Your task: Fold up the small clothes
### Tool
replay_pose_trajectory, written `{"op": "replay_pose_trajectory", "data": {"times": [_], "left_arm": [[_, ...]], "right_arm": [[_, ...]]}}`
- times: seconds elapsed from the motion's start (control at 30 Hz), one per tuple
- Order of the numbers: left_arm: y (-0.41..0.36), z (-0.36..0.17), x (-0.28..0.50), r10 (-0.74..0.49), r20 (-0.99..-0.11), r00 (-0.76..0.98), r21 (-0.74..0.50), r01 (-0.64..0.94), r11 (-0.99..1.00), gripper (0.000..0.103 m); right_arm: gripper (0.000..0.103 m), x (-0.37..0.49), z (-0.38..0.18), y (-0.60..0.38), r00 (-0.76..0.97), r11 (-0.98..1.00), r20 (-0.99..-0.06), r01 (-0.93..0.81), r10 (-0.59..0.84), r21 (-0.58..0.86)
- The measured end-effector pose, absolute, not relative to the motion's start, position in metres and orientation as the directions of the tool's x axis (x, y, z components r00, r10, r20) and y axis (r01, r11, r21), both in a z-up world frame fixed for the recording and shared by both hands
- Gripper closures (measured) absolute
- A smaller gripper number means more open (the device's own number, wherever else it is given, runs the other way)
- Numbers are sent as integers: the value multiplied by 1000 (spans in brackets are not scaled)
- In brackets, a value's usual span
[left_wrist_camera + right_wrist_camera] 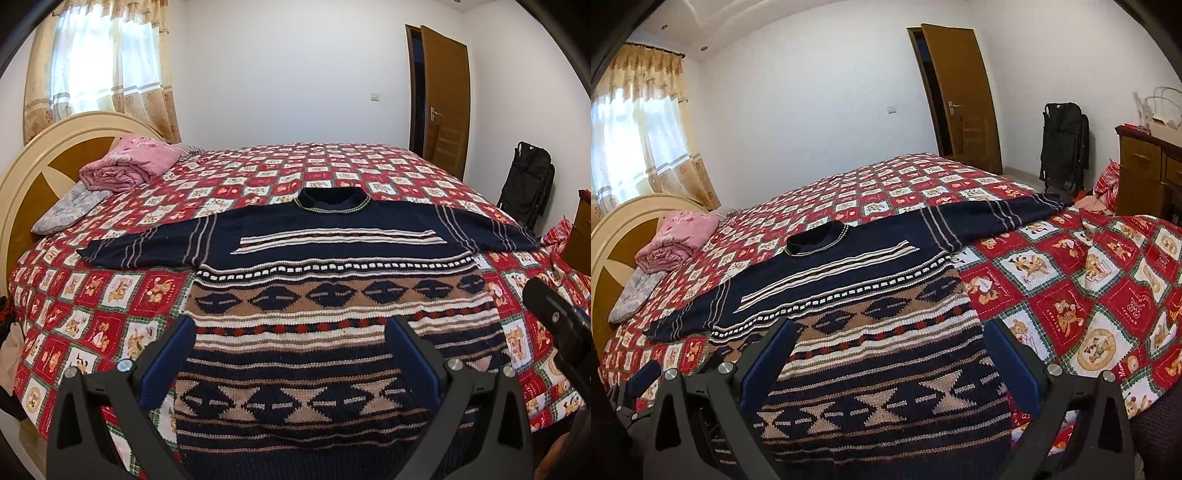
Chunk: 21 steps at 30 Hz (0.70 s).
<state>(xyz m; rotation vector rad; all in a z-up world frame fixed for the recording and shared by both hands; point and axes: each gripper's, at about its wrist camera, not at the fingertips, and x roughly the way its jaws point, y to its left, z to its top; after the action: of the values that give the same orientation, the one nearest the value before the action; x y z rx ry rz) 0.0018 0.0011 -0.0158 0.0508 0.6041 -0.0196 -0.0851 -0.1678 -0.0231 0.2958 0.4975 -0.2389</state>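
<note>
No fold is made yet — the sweater (332, 258) lies flat on the bed (110, 295), sleeves spread, hem nearest. Bare quilt lies on both sides; the right sleeve (1015, 212) reaches the bed's edge. Left gripper (291, 354) and right gripper (890, 354) hover over the hem — wide apart, holding nothing.

No legible text; bedspread (1071, 280) lettering too blurred.
</note>
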Motion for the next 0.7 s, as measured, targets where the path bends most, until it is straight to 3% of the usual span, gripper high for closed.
{"op": "replay_pose_trajectory", "data": {"times": [0.4,0.7], "left_arm": [[8,-23,16,-32,-602,798,15,51,999,0],[2,-34,58,-35,-652,758,38,79,996,0]], "right_arm": [[1,-62,-40,-204,807,902,-568,354,-161,248],[1,-17,-43,-353,740,788,-641,513,-204,342]]}}
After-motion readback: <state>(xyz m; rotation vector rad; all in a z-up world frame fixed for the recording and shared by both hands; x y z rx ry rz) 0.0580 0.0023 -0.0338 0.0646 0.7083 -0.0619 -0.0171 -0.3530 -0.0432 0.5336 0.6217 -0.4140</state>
